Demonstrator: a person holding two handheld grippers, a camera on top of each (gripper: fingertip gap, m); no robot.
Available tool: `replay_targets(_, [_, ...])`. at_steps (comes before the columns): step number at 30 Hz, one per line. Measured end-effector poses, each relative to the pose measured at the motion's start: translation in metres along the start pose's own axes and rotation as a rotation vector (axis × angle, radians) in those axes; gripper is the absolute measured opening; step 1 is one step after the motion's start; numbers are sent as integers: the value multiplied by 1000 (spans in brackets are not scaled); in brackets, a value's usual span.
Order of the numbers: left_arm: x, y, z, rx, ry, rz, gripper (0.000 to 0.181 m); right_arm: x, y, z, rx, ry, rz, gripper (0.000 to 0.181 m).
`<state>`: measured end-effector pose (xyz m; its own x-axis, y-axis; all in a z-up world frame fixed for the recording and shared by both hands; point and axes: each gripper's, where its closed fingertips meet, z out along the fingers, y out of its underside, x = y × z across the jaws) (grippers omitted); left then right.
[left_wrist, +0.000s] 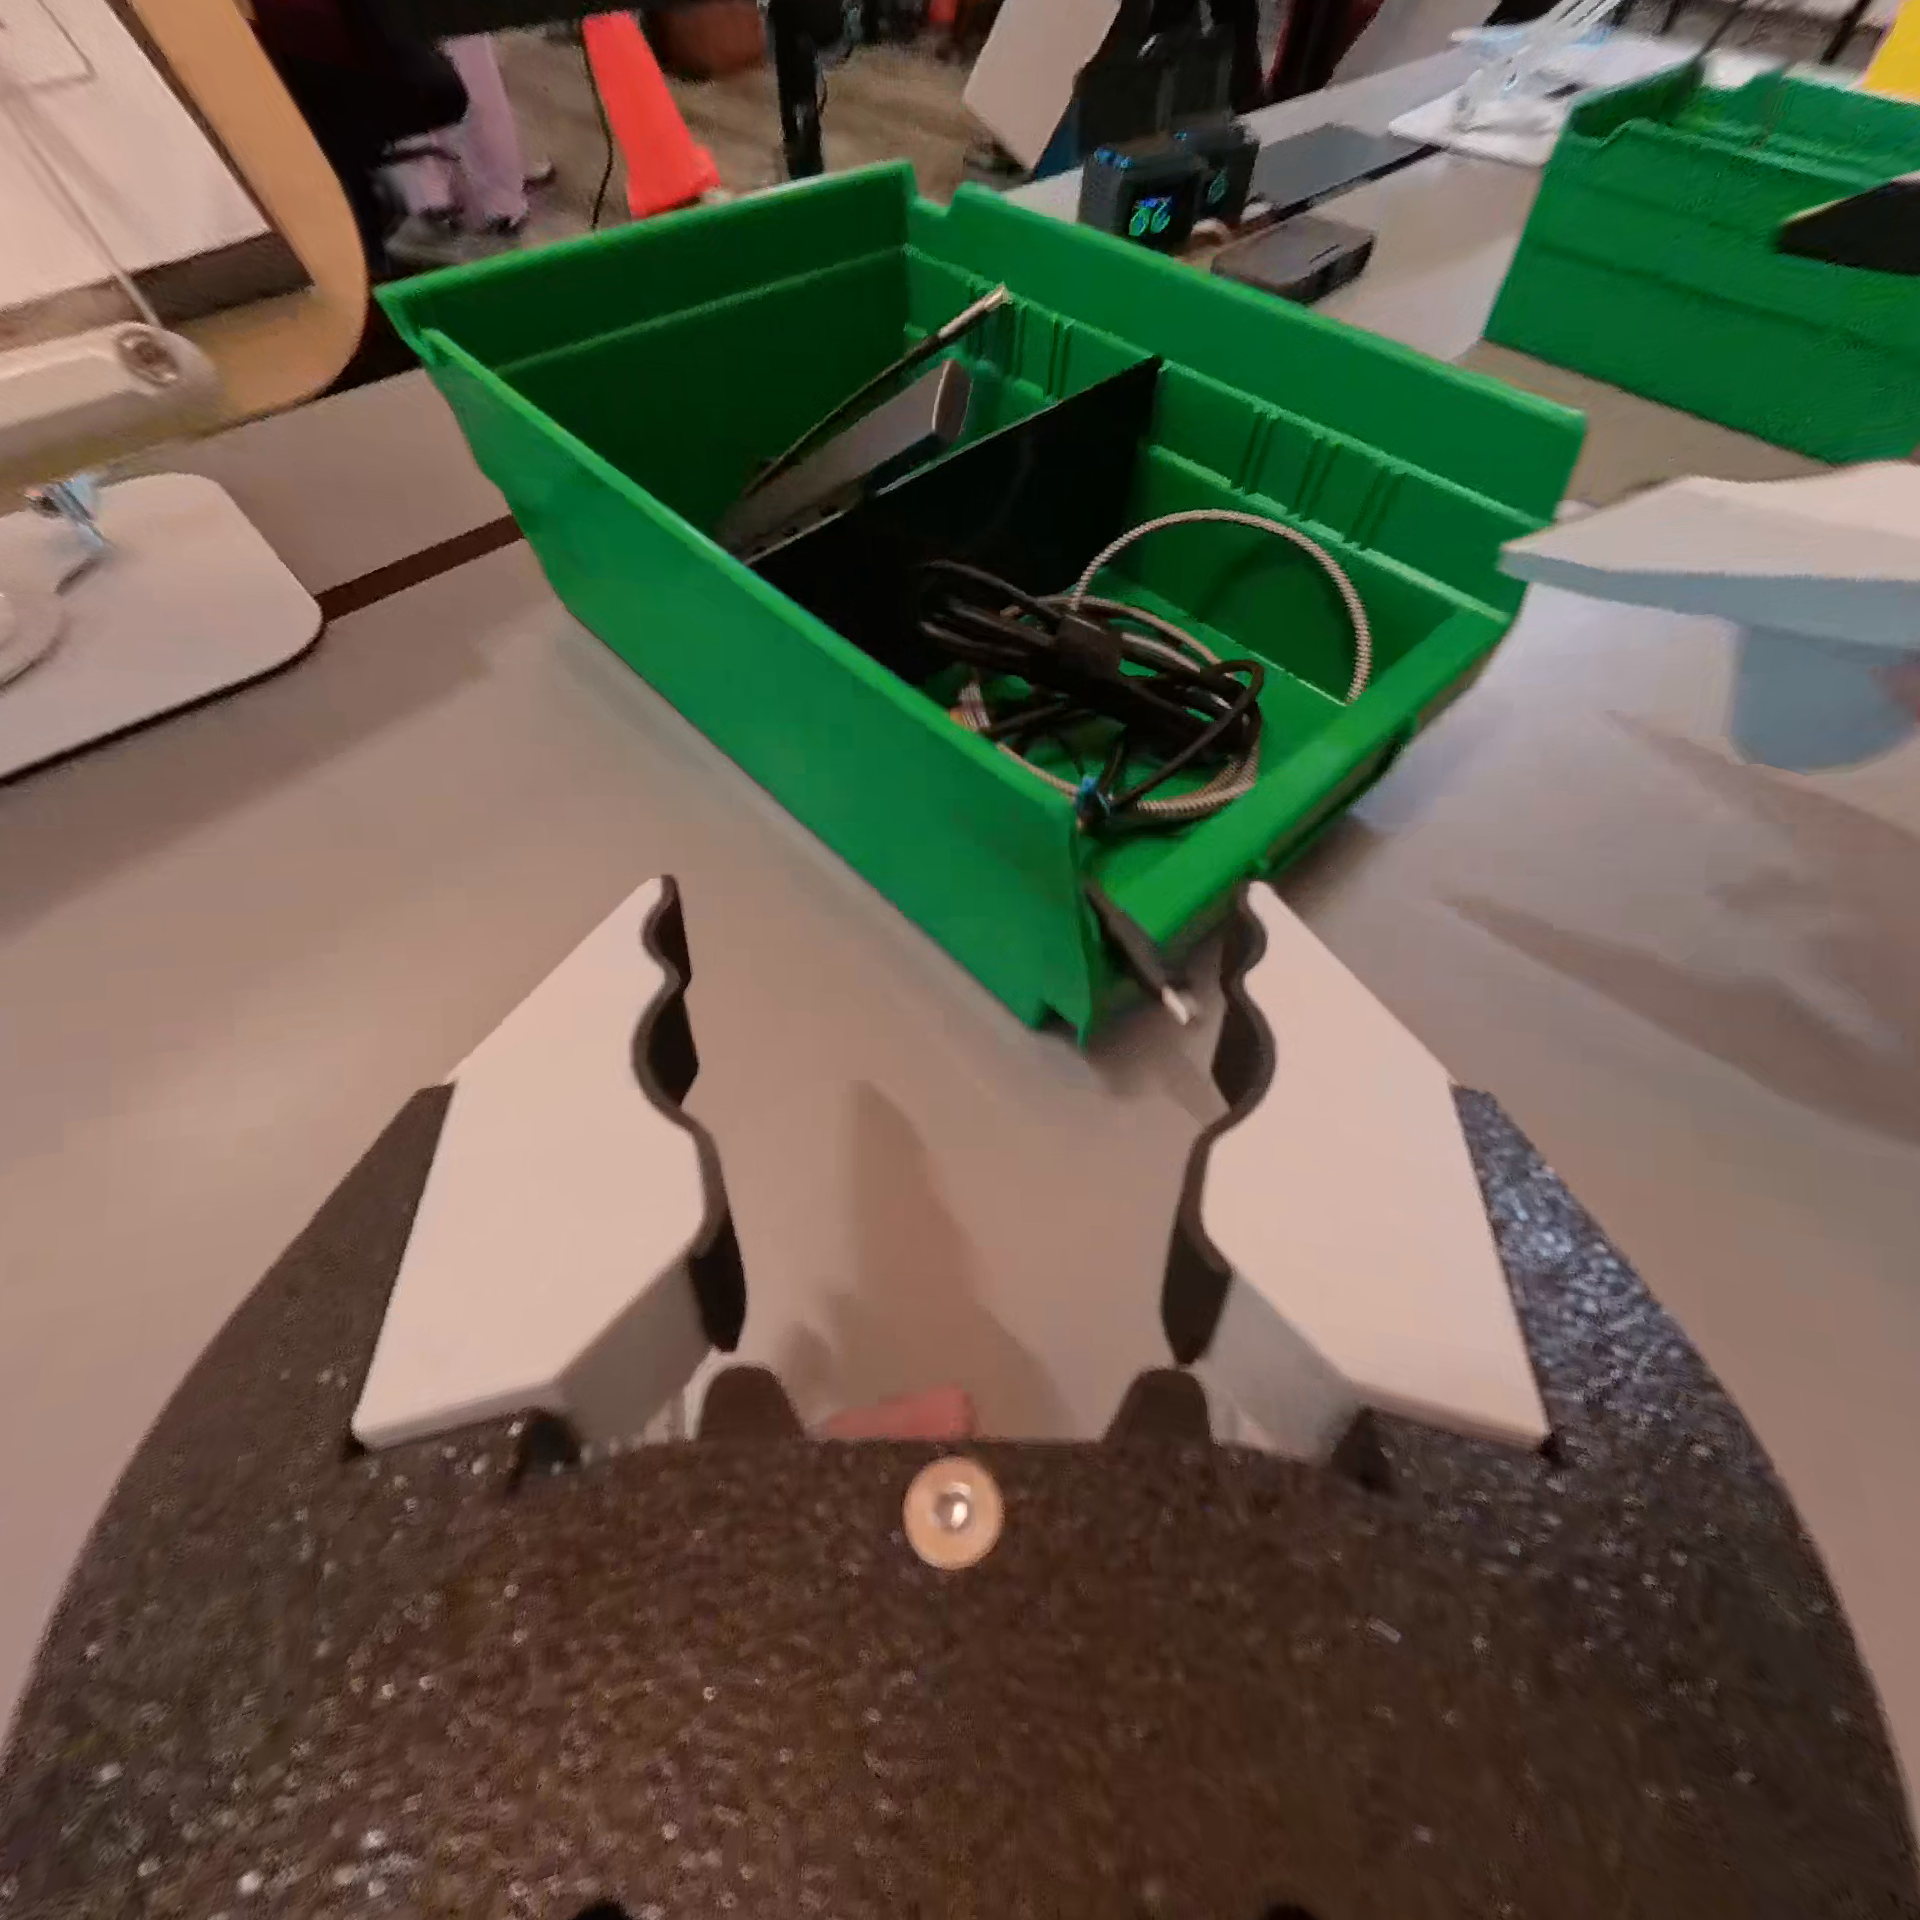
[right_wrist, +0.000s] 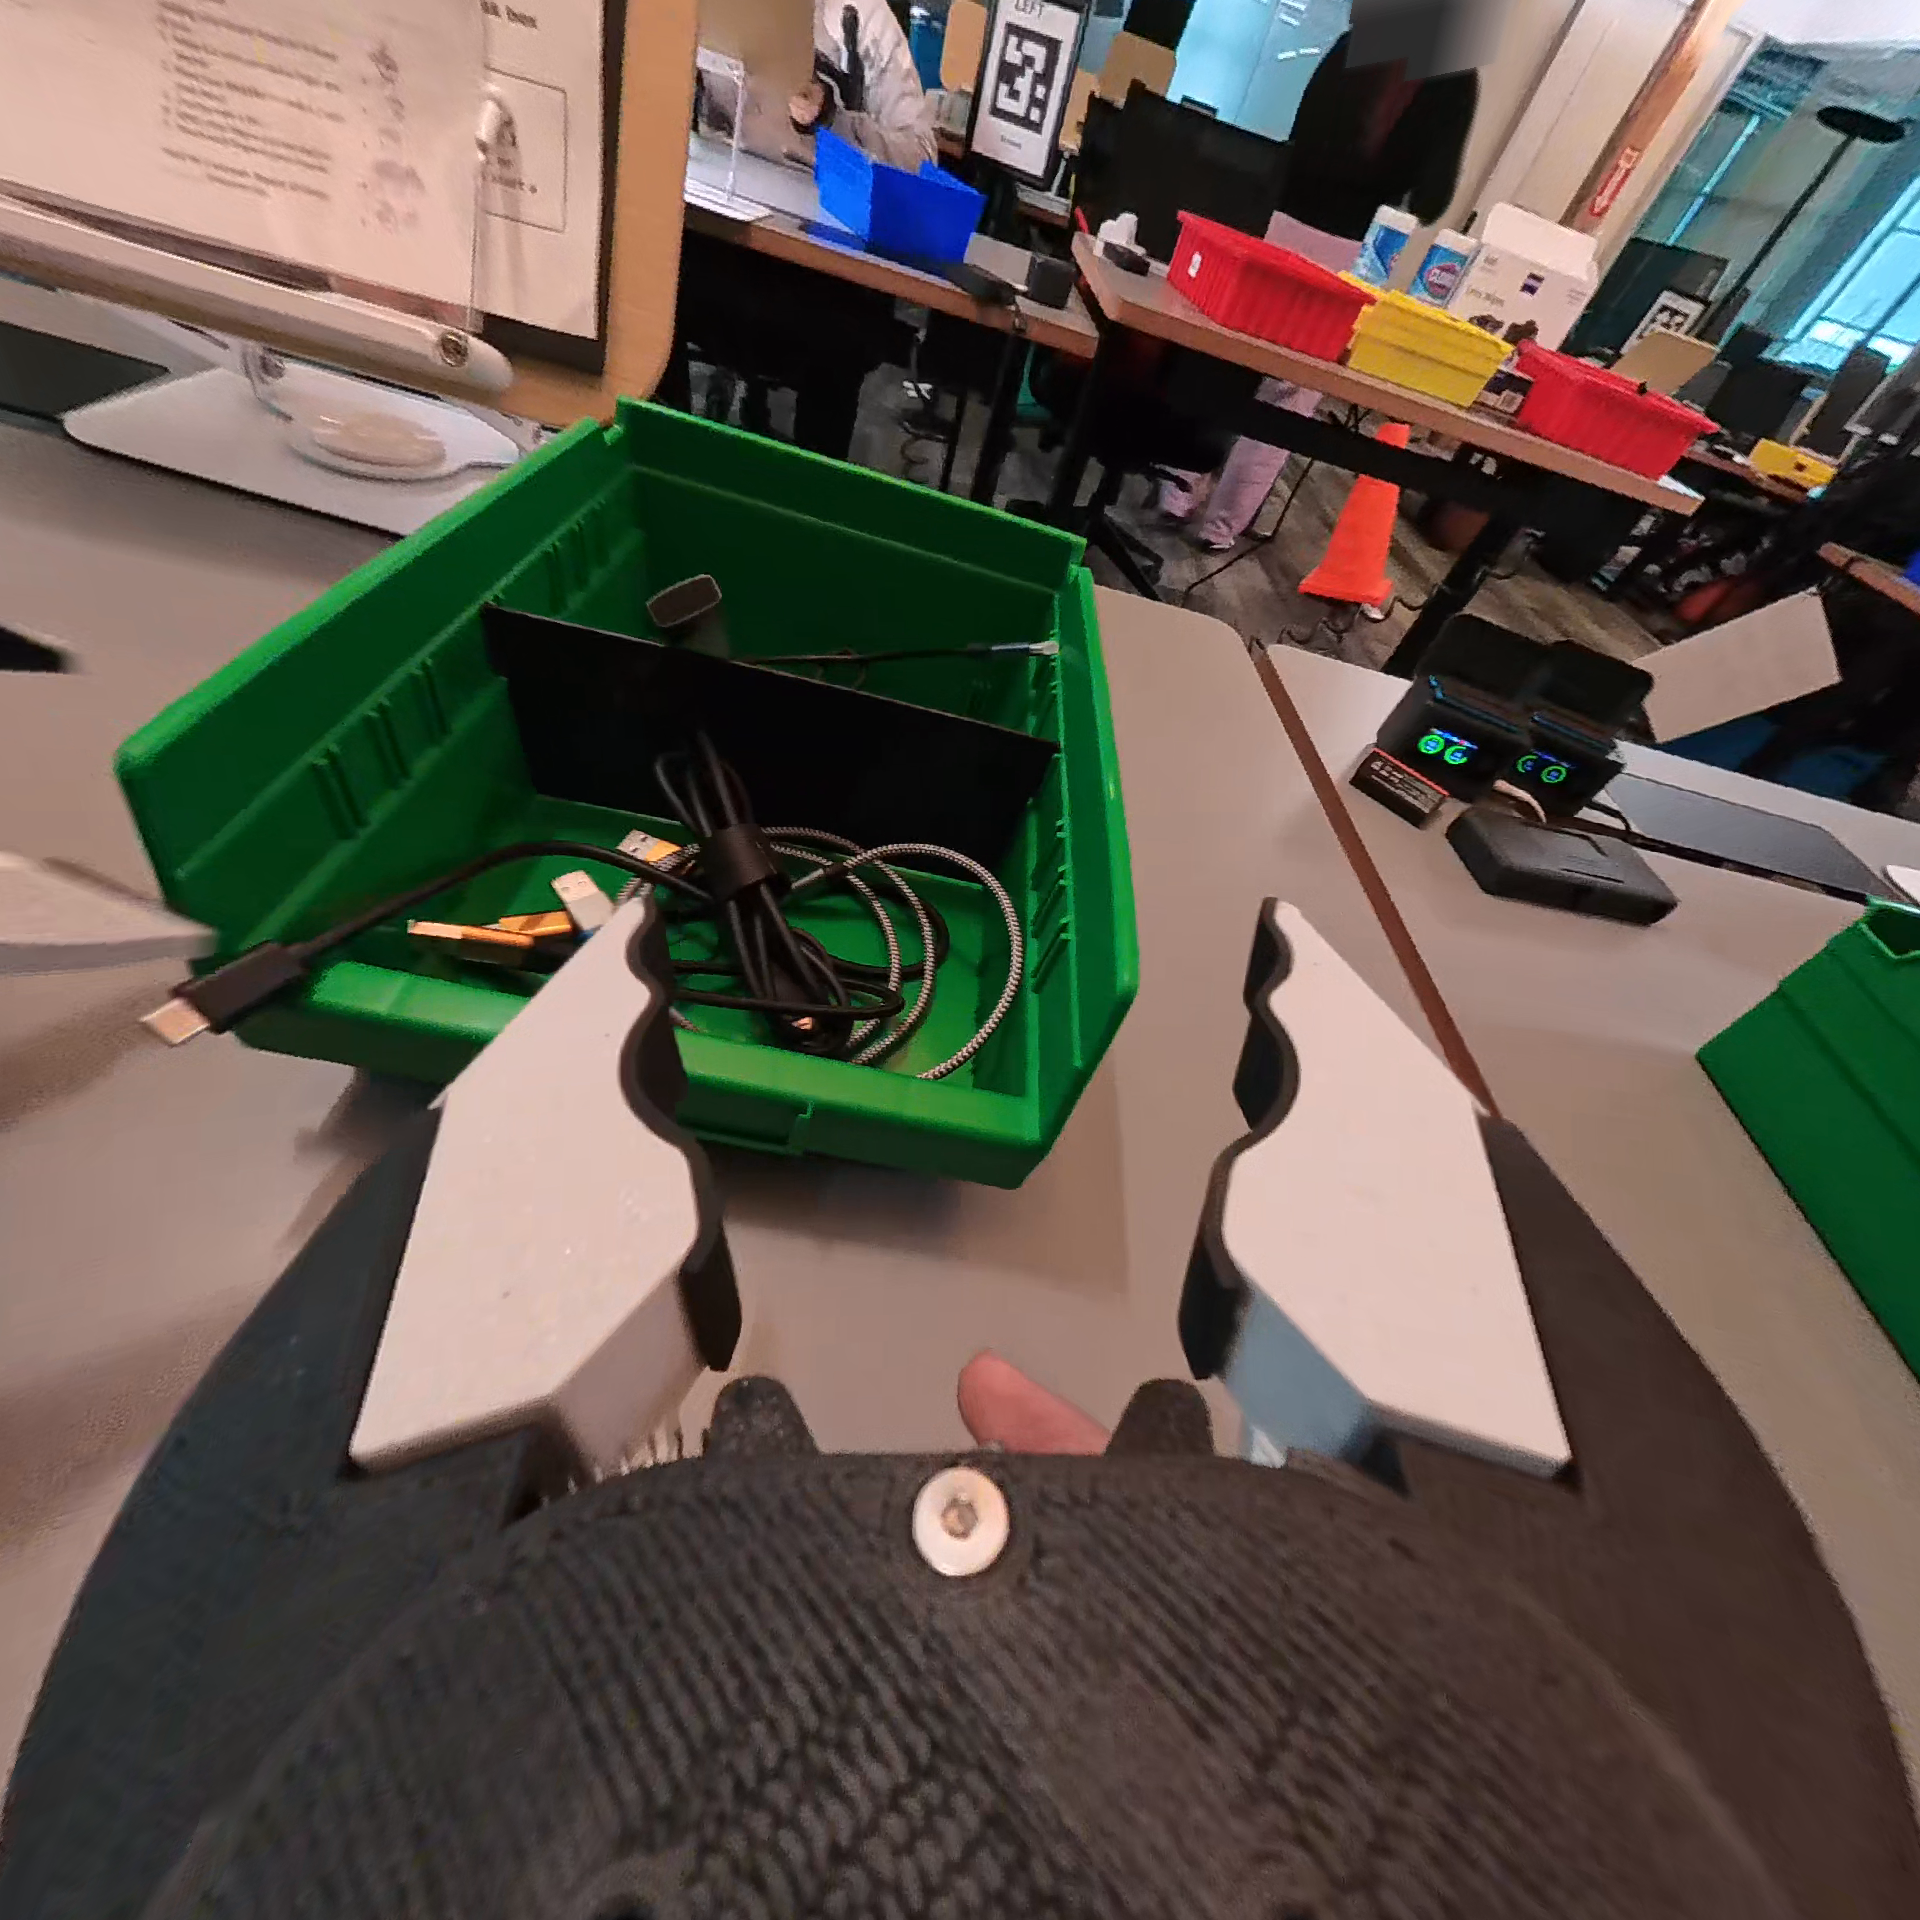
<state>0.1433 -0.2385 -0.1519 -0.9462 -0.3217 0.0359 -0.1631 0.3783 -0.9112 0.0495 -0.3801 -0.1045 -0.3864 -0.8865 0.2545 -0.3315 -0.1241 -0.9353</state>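
Table (right_wrist: 1195, 727) carries the green bin (right_wrist: 1101, 831), long axis running away from you, black divider (right_wrist: 831, 727) set crosswise. Cables (right_wrist: 810, 914) coiled in its near half; one black plug (right_wrist: 223, 992) hangs over the front lip, pointing left. Your left gripper (left_wrist: 956, 935) and right gripper (right_wrist: 956, 925) are both spread, empty, just short of the bin
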Motion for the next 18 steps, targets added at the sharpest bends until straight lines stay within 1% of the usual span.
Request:
replay_targets(1, [1,-1,13,-22,-24,7,104,-3,-1,-1,2,-15,0,109])
replay_targets(3, [-1,0,36,-62,-89,70,103,-6,-4,-3,11,-31,-7,108])
replay_targets(4, [-7,1,45,-73,-136,92,100,-7,-6,-4,18,-39,-10,108])
replay_targets(5, [-12,2,51,-68,-159,98,90,-8,-8,-5,26,-46,-11,107])
replay_targets(6, [-11,1,56,-54,-139,86,84,-10,-10,-6,32,-55,-11,107])
replay_targets(7, [-7,2,59,-47,-92,55,55,-11,-11,-7,37,-65,-10,106])
replay_targets(8, [-11,4,58,-46,-96,31,36,-11,-11,-7,38,-72,-9,105])
replay_targets(9, [-20,4,55,-32,-130,45,28,-11,-12,-8,39,-76,-8,105])
replay_targets(11, [-43,7,43,-14,-220,133,12,-11,-13,-9,45,-78,-10,103])
replay_targets(12, [-53,10,34,-11,-252,172,9,-12,-15,-10,50,-79,-9,103])
replay_targets(15, [-72,22,3,5,-234,152,4,-20,-22,-13,66,-96,-17,102])
replay_targets(18, [-81,42,-42,6,-187,138,4,-43,-37,-18,101,-154,-33,103])
